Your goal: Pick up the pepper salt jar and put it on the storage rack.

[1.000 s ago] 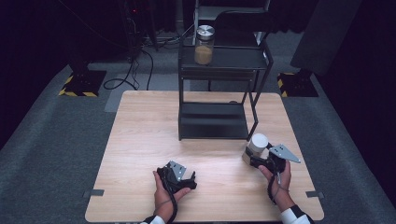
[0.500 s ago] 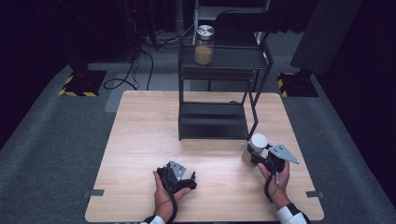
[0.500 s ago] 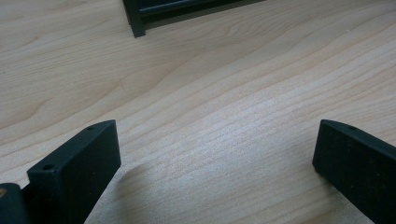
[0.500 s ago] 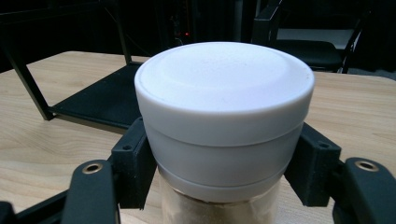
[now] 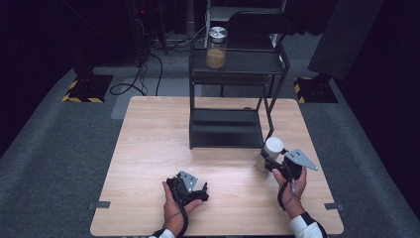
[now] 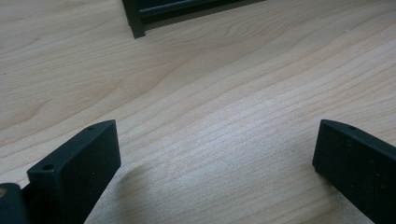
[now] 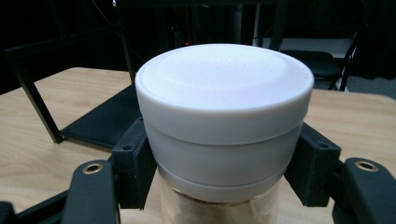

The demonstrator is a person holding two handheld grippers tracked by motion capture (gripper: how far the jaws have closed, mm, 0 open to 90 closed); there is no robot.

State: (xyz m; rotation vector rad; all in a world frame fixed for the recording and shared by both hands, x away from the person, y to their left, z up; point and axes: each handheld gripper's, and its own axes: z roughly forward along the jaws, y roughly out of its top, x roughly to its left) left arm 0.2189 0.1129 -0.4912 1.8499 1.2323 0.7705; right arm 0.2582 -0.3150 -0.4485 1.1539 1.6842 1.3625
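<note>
Item: right gripper (image 7: 219,186), jaws just closed, is pinching the white-lidded clear glass jar (image 7: 223,126) beside the black metal shelf rack (image 5: 225,126) on the wooden table (image 5: 148,148), seemingly for lifting, while the left gripper (image 6: 215,158) is resting spread, empty.

Light wooden table (image 5: 148,148) on grey carpet. Black two-tier shelf rack (image 5: 233,99) stands at its far middle edge; white-lidded jar (image 5: 270,151) stands on the tabletop just right of the rack's lower tier.

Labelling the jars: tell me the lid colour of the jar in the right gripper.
White lid, clearest in the right gripper view.
</note>
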